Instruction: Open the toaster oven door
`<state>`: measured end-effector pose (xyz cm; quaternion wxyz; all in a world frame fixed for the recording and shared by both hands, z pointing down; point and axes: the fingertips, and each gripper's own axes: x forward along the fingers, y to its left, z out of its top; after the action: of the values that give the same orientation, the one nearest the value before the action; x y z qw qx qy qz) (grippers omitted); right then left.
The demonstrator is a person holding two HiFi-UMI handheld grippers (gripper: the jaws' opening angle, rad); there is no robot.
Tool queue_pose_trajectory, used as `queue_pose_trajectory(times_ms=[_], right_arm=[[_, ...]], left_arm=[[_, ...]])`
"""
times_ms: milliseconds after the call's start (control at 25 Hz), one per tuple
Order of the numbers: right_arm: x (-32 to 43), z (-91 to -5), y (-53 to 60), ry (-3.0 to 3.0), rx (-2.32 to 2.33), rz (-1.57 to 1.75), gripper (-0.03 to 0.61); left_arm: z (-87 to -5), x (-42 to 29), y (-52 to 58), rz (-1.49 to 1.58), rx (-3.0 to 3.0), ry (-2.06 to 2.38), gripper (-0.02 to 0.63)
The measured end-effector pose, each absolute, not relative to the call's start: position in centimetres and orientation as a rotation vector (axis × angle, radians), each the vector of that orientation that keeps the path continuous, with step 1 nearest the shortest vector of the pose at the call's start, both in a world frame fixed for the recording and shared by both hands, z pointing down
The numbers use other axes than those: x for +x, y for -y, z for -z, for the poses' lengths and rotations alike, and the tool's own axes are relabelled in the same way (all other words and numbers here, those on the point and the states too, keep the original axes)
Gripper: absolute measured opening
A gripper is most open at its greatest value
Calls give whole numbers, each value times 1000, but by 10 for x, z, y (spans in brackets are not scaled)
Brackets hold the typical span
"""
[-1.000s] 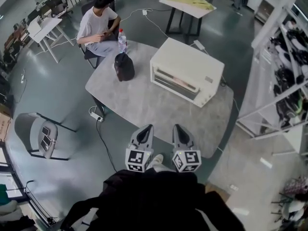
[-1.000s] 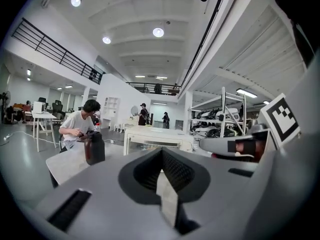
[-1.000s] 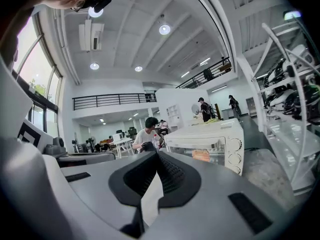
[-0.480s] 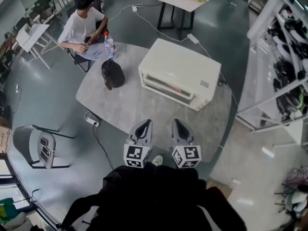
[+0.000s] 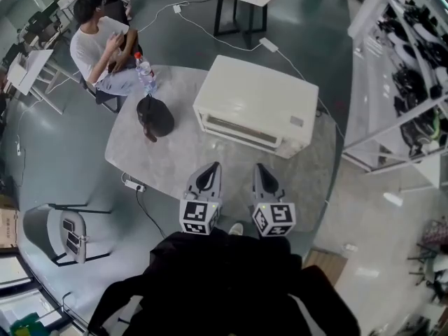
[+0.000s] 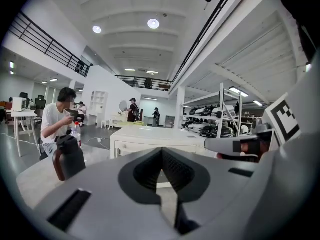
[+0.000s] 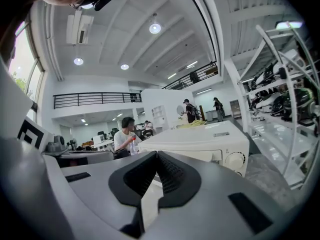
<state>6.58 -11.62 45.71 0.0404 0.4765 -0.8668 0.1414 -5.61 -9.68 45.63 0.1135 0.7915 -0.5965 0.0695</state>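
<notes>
Cream oven (image 5: 255,96) sits on the table (image 5: 175,168) ahead of the left gripper (image 5: 211,168) and right gripper (image 5: 261,169), both pinched together and empty, its unopened door (image 5: 241,129) lying crosswise, slightly nearer the right.

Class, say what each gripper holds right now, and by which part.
Nothing is held. The left gripper and right gripper both have their jaws together and empty, apart from the oven.

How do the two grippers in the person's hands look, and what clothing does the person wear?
Both the left gripper and the right gripper have a light grey, tapered shell with dark ribbed pads inside. Each carries a white cube with black square markers at its rear. No cables show. The person wears a black top.
</notes>
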Motion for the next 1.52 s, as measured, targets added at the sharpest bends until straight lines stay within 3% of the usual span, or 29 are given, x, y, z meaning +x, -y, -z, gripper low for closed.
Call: queue_pose_trajectory(times_ms=[1520], right_arm=[[74, -515, 222, 2305, 1787, -610, 3]], left_arm=[[-512, -99, 244, -333, 2342, 1525, 3]])
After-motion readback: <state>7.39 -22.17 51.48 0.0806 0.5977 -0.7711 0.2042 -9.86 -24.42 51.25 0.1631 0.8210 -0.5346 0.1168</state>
